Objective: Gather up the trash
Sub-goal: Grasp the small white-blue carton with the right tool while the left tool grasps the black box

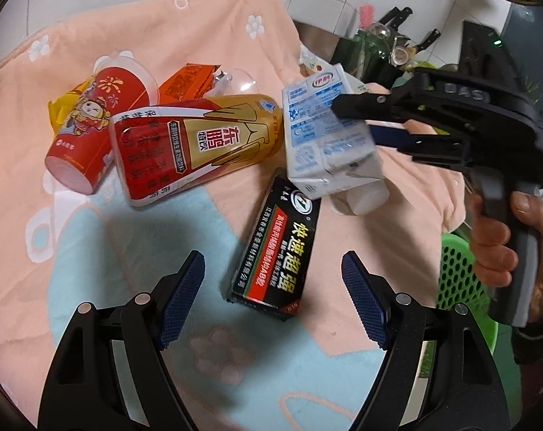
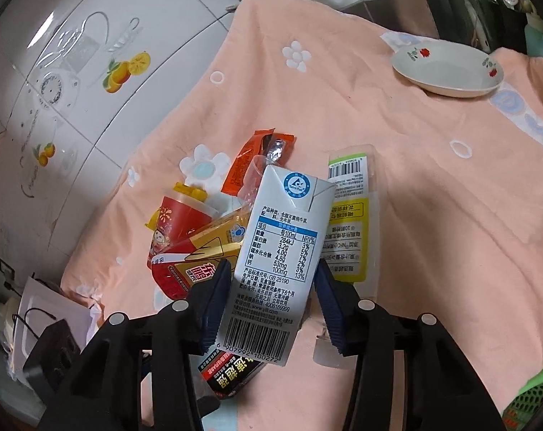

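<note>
Left wrist view: the left gripper [image 1: 273,289] hangs with its jaws spread wide above the black box [image 1: 277,248], touching nothing. The right gripper [image 1: 357,118] enters from the right side of this view, its fingers pinching the milk carton [image 1: 325,133], which is lifted clear of the peach towel [image 1: 207,28]. A red cup [image 1: 92,122] and a gold bottle [image 1: 196,143] lie on their sides left of the carton, touching each other. A green basket [image 1: 458,276] shows at the towel's right edge – only partly in frame.

Right wrist view: the right gripper [image 2: 273,301] clamps the milk carton [image 2: 275,262] between its blue pads [image 2: 217,301], nutrition label facing the camera. This view adds items hidden from the other – a clear bottle with a yellow label [image 2: 348,222] behind the carton, an orange wrapper [image 2: 253,158], and a white dish [image 2: 447,70] far back on the towel [image 2: 433,186]. The black box [image 2: 232,377] lies beneath the carton; the green basket [image 2: 533,398] appears only at the lower right corner.
</note>
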`<state>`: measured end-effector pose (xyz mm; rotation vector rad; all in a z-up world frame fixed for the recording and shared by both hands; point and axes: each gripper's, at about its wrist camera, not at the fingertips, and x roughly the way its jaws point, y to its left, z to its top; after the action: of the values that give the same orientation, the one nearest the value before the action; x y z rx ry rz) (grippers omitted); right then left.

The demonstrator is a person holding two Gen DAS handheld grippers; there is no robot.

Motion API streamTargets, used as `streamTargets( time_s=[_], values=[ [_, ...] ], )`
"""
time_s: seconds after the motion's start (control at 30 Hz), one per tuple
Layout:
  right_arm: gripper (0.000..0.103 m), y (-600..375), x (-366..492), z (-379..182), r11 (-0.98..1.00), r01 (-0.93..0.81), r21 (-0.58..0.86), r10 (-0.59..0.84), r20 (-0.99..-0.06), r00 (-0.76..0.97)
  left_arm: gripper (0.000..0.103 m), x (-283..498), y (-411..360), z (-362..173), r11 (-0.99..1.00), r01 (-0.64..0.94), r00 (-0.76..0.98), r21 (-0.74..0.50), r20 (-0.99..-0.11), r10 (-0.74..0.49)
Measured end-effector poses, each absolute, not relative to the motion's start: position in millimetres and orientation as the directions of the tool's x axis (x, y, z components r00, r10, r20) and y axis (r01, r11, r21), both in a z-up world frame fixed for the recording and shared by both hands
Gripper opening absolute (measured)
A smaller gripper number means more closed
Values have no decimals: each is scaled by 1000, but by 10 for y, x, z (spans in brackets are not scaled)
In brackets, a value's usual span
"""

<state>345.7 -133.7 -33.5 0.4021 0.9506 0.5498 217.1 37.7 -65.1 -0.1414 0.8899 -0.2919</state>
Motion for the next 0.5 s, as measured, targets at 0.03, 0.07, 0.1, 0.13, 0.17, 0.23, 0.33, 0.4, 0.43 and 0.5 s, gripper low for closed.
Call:
streamTargets(
  time_s=[0.03, 0.07, 0.1, 0.13, 0.17, 0.23, 0.33, 0.4, 0.43, 0.5],
  values=[
    [44, -1330, 3447, -321, 797, -268, 542, 599, -650, 466, 78, 2194, 368, -665, 952, 194, 591, -236, -746, -305],
    [43, -1320, 3429, -298, 802, -275, 530, 593, -651, 473, 78, 2226, 349, -681, 954, 197, 589, -227, -751, -300],
    [42, -1313, 3403, -266, 808, -286, 515, 585, -653, 480, 78, 2256, 335, -696, 955, 201, 586, -220, -754, -297],
    [42, -1306, 3385, -242, 814, -292, 502, 579, -655, 486, 78, 2279, 323, -711, 955, 203, 583, -214, -757, -294],
    [41, -1304, 3365, -216, 819, -298, 490, 572, -657, 491, 78, 2301, 313, -722, 956, 205, 581, -209, -760, -290],
    [41, -1308, 3317, -162, 828, -314, 465, 560, -661, 499, 78, 2363, 288, -757, 957, 209, 573, -201, -768, -287],
    [41, -1359, 3244, -102, 835, -324, 445, 550, -664, 506, 77, 2440, 247, -793, 958, 215, 565, -190, -776, -281],
    [41, -1396, 3203, -76, 834, -329, 443, 552, -662, 508, 77, 2492, 207, -816, 959, 221, 561, -180, -780, -276],
    [41, -1417, 3179, -65, 835, -330, 440, 550, -662, 509, 76, 2511, 193, -823, 959, 223, 560, -175, -782, -273],
    [41, -1449, 3141, -51, 836, -331, 438, 549, -661, 511, 75, 2545, 152, -843, 959, 228, 557, -168, -785, -270]
  ],
)
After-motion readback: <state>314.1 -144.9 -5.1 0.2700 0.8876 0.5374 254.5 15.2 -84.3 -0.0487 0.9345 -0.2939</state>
